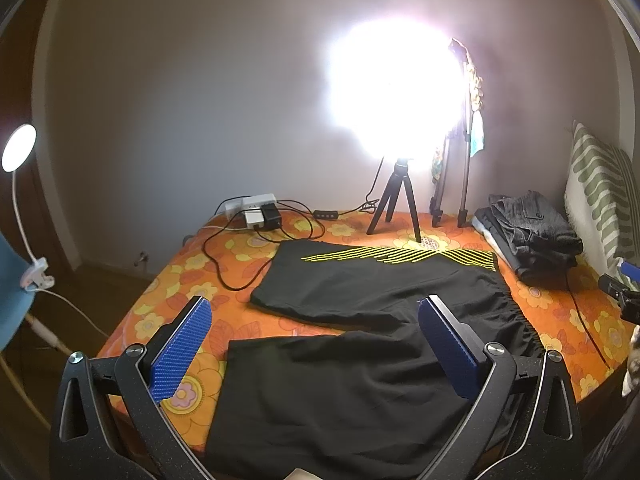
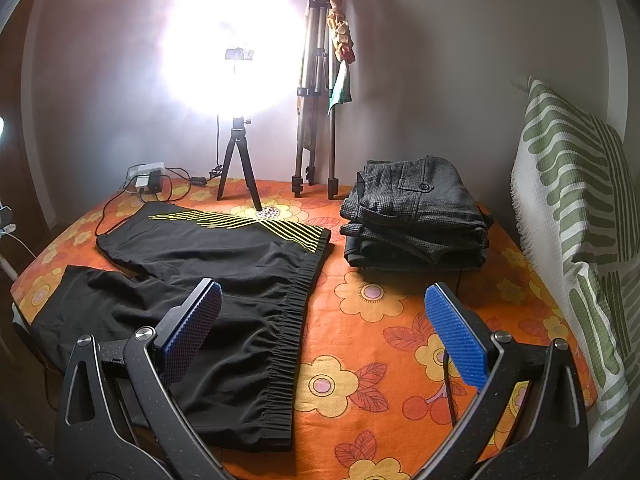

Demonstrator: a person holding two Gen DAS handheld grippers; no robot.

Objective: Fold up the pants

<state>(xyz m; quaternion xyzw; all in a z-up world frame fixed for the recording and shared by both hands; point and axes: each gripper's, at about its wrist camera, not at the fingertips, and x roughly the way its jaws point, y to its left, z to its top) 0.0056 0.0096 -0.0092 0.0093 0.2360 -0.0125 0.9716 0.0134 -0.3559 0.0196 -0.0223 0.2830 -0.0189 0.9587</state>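
Note:
Black shorts with yellow stripes lie spread flat on the orange flowered bedsheet, both legs pointing left and the elastic waistband to the right. My left gripper hovers open above the near leg, with nothing between its blue pads. My right gripper hangs open over the waistband's near end and the bare sheet beside it, holding nothing. The shorts show whole in the right wrist view.
A stack of folded dark pants sits at the back right. A ring light on a small tripod and a taller folded tripod stand at the back. A power strip with cables lies back left. A striped pillow leans at right.

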